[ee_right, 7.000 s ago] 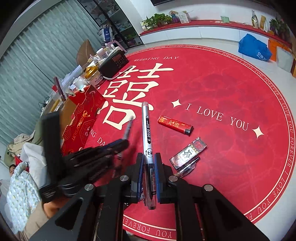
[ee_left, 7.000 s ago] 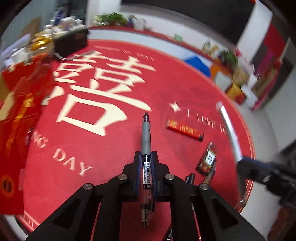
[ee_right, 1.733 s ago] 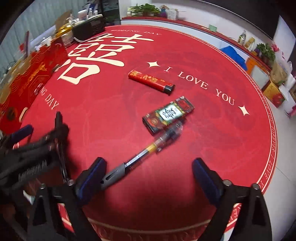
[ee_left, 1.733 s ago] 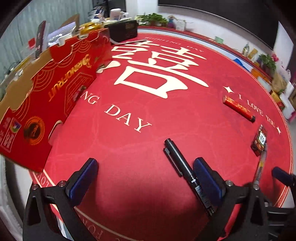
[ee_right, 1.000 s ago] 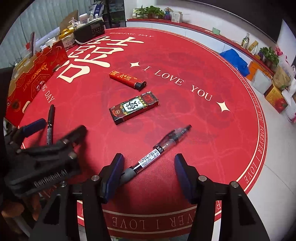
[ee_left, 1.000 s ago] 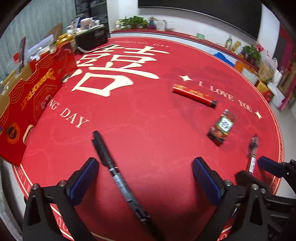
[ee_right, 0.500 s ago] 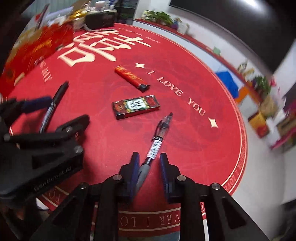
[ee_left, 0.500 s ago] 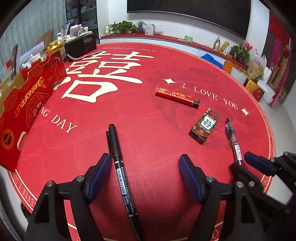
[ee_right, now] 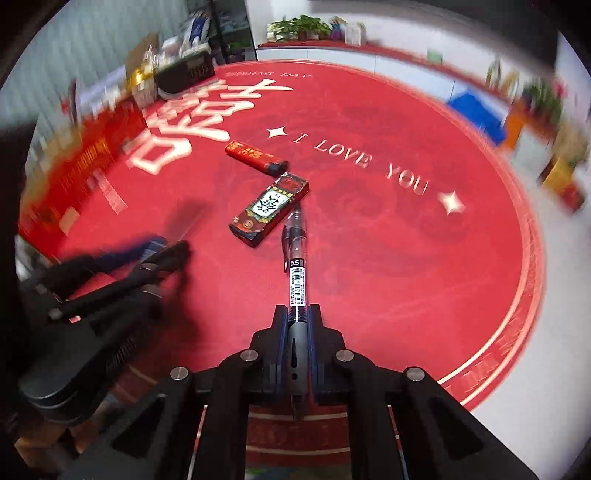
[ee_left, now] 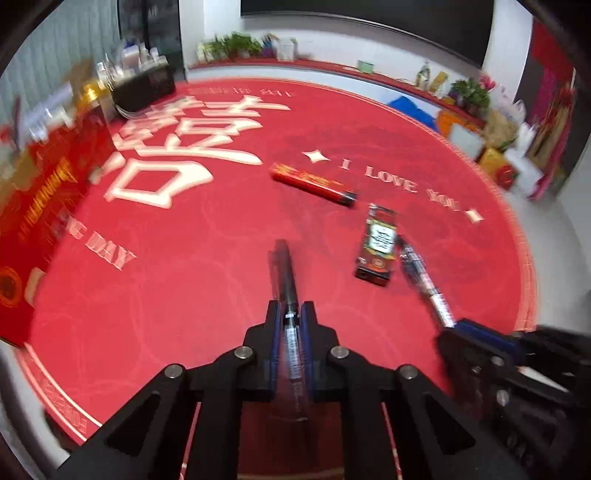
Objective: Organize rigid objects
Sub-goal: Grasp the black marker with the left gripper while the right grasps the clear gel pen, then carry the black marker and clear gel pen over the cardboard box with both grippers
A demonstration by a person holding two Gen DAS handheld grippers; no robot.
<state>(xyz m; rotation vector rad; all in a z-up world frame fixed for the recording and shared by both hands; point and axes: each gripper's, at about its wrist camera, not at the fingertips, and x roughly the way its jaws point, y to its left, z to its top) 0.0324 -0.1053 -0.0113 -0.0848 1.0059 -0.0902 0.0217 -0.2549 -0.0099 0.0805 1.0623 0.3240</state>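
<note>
Left gripper (ee_left: 291, 314) jaws just clamped on slim black marker pen (ee_left: 283, 271), right gripper (ee_right: 298, 316) jaws on clear-barrelled gel pen (ee_right: 295, 254), both lengthwise, pointing toward flat red card box (ee_right: 269, 209) on red round worktop (ee_right: 424, 258).

Under me spreads a round red mat (ee_left: 207, 280) lettered "I LOVE YOU" and "DAY" around a large cream character. At my left a red printed carton (ee_left: 40, 206) stands along its edge, blurred. Beyond it sits a black radio (ee_right: 184, 72) among bottles and clutter. Potted plants (ee_right: 299, 26) line a low red ledge by the white wall, and a blue bag (ee_right: 476, 110) lies on the floor.
</note>
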